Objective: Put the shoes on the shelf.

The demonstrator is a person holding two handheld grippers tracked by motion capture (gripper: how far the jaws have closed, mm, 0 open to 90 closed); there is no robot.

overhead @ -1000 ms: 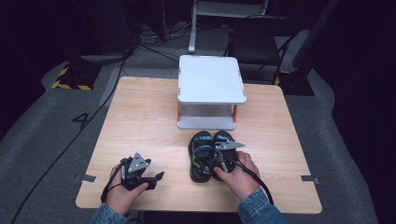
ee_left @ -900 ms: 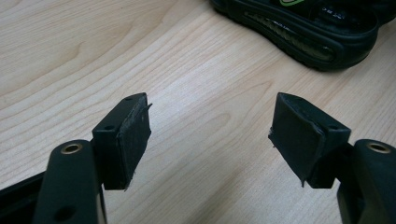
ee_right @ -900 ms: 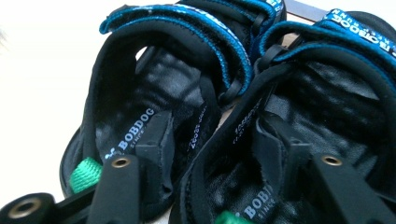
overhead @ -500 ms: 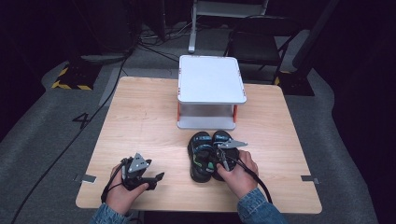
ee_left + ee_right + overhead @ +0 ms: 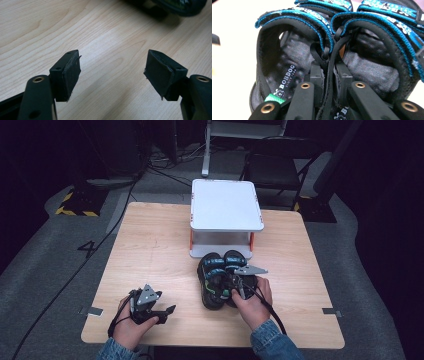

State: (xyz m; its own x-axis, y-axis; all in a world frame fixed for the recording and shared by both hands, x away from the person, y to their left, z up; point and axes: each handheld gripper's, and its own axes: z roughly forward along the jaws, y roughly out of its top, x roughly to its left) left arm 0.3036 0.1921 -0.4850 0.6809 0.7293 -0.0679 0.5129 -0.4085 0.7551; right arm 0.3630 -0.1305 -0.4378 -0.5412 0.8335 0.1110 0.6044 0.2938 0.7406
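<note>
Fingers (image 5: 343, 75) of the right gripper (image 5: 239, 281) are pinched tight on the inner heel straps of a pair of black sandals with blue straps (image 5: 220, 277), which sit on the wooden tabletop (image 5: 150, 245) just in front of a white two-tier stand (image 5: 225, 205). Well apart, near the front edge, the left gripper (image 5: 112, 72) hovers low, spread wide, holding nothing

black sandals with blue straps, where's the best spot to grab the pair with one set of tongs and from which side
Probably the two inner heel straps where the pair of black sandals with blue straps touch, coming in from the heel end nearest the person. The sandals lie side by side, so those thin upright straps meet and fit between the jaws together. The right tongs are shut on them there, while the left tongs are open over the wooden table.
</note>
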